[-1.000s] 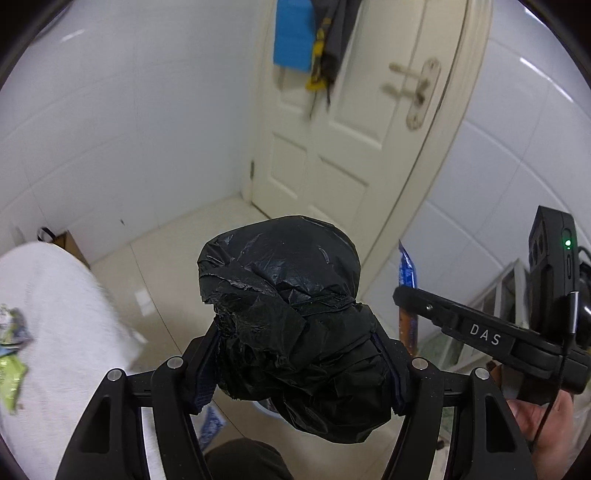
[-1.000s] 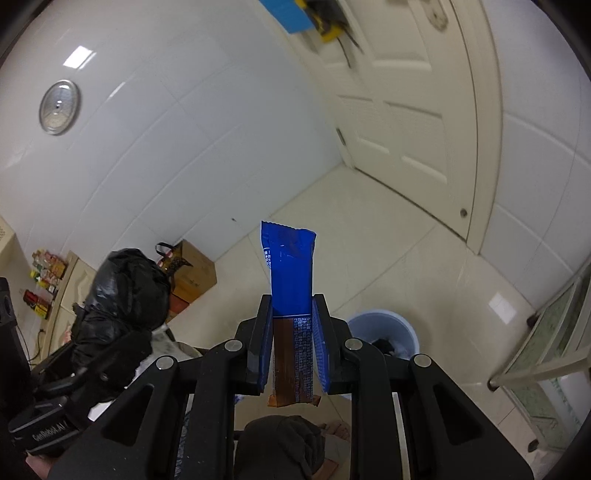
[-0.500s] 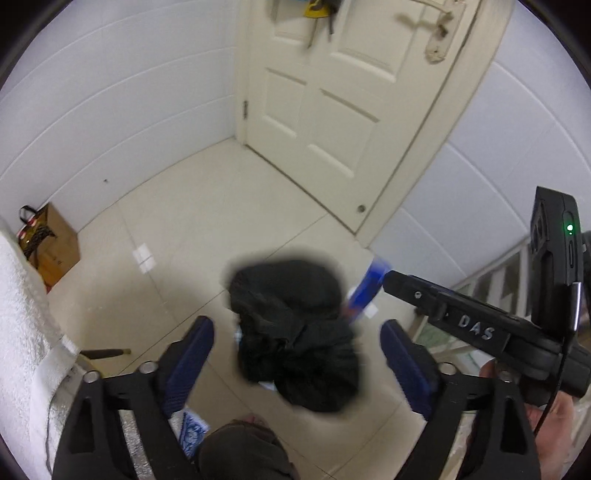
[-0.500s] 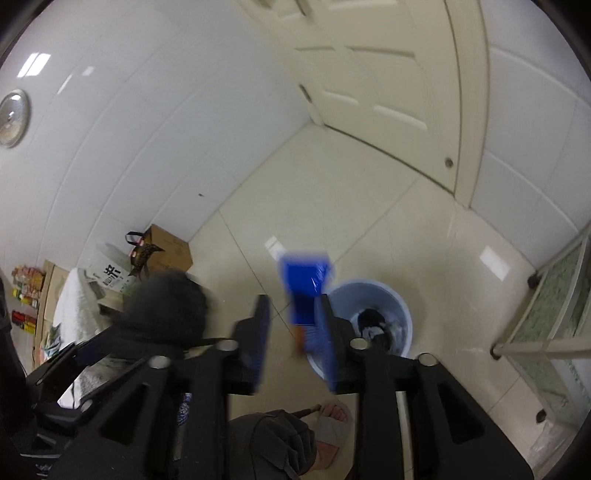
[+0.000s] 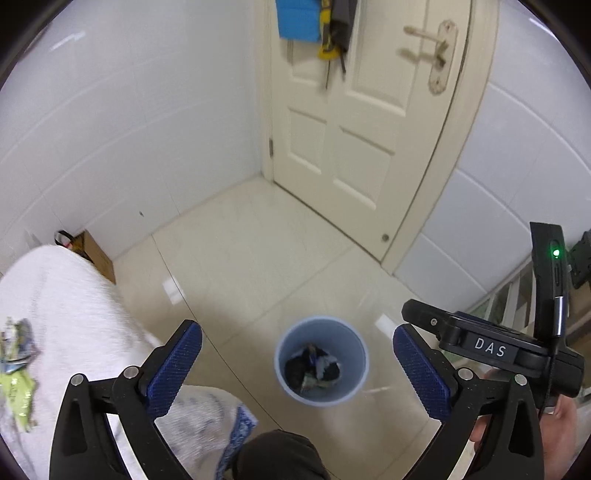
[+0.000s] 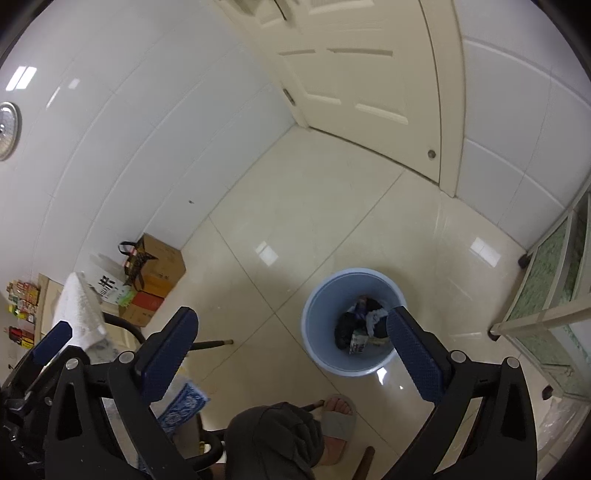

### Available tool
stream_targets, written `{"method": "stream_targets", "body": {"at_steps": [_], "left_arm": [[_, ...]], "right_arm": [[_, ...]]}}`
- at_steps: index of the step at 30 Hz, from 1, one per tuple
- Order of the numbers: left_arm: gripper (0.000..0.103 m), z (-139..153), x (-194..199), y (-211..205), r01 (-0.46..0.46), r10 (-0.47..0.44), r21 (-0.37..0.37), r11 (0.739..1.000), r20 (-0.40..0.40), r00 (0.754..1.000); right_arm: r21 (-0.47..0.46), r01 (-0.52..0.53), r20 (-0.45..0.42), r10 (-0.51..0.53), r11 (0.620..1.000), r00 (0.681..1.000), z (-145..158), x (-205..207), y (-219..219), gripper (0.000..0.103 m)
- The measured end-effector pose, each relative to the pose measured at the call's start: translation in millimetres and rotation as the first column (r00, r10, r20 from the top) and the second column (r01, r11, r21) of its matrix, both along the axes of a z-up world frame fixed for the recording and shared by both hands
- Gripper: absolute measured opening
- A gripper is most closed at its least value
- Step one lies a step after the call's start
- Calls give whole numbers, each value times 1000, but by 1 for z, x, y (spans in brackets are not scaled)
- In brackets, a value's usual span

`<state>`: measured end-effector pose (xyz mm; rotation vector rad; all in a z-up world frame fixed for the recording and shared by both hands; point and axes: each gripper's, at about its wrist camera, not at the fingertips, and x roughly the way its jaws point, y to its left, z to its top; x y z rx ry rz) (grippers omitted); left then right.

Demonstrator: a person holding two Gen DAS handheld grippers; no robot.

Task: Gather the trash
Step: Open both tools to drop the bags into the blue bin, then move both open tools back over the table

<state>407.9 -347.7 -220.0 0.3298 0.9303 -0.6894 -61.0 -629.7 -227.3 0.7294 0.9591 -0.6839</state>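
Crinkly foil wrappers (image 5: 16, 363) on white towel (image 5: 74, 295), light, limp, best pinched mid-body; left gripper (image 5: 295, 369) and right gripper (image 6: 291, 354) just spread wide, empty, above blue bin (image 5: 320, 328)

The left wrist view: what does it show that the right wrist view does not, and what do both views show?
Only the left wrist view shows the door handle, the blue cloth hanging on the door, and wrappers on the white towel.

Only the right wrist view shows the cardboard boxes and a sandalled foot.

Both show the blue trash bin with trash inside, and open, empty tools.
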Motion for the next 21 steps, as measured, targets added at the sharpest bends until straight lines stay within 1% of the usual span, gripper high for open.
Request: {"method": "stream_targets", "body": {"at_steps": [5, 8, 16, 20, 21], "left_arm": [[102, 27, -31, 32, -20, 22, -50, 999, 59, 998], [102, 43, -49, 59, -34, 42, -83, 996, 89, 995], [102, 91, -90, 131, -83, 107, -168, 982, 137, 985], [102, 109, -109, 166, -119, 152, -211, 970, 148, 977], [102, 115, -114, 181, -126, 162, -218, 968, 154, 975]], "right_arm": [[-29, -16, 30, 17, 999, 999, 24, 4, 21, 103], [-52, -36, 55, 39, 998, 998, 41, 10, 35, 103], [-136, -103, 114, 119, 985, 986, 89, 33, 87, 103], [-179, -153, 137, 178, 972, 974, 110, 46, 119, 103], [-191, -169, 139, 198, 967, 970, 115, 50, 128, 103]]}}
